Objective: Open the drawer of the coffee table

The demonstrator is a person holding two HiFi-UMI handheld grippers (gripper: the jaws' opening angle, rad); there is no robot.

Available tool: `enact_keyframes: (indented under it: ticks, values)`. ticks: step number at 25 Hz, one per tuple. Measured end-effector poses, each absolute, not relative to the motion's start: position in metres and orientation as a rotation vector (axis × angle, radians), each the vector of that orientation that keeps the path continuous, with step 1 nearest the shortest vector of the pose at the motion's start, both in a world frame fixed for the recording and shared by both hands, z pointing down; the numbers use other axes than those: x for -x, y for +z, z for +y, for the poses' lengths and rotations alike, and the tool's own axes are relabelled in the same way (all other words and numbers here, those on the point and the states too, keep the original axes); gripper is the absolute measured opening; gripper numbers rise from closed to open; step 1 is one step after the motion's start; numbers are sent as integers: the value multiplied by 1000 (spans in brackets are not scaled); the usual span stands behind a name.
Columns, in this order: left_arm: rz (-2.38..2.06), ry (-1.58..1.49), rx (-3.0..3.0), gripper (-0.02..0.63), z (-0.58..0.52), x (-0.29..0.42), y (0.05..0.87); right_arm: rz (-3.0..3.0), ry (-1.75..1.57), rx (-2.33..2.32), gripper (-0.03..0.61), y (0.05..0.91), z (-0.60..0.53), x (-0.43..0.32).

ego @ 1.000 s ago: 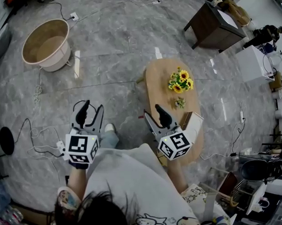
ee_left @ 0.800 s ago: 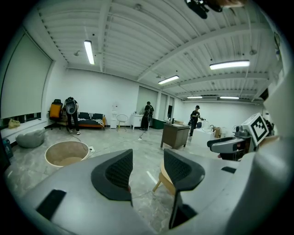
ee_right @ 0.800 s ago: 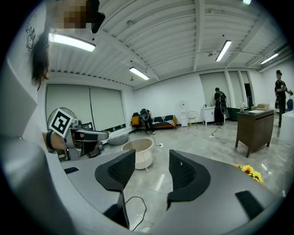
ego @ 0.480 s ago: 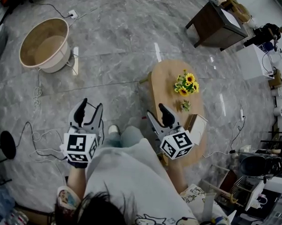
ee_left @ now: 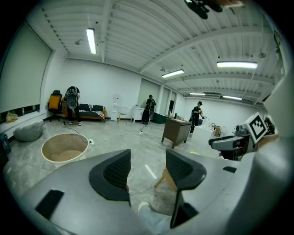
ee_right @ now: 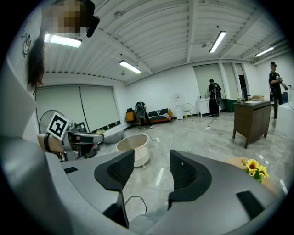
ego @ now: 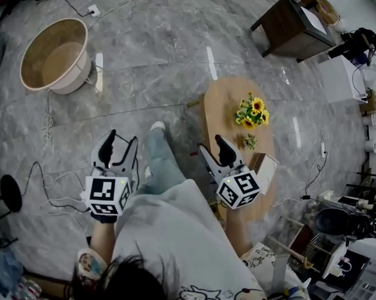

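On the grey floor at the person's right stands the coffee table [ego: 223,107], sunflowers [ego: 254,112] on top, and no gripper touches it. The left gripper [ego: 122,141] is opening its jaws on nothing; the right gripper [ego: 211,146], by the table's edge, is spread and empty. By my reading, reach, grasp and pull all remain

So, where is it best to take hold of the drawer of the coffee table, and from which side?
Probably the outer front edge of the drawer. It juts out from the coffee table on the long side away from the person, so come from that side, pulling straight outward. No handle shows from above. The right claw is nearer, open and empty.
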State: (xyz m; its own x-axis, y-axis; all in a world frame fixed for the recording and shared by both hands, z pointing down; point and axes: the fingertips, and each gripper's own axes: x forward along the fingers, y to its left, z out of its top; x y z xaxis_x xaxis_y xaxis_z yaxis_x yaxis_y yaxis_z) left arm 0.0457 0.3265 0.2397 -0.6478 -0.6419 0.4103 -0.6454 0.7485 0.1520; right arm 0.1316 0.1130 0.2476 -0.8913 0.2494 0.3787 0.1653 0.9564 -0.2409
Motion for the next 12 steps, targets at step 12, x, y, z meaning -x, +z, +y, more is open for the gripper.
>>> enact_keyframes:
  ticks: [12]
  values:
    - [-2472,55,-1054,224,260,93,242,-2703,345,227,213,256,57,-4]
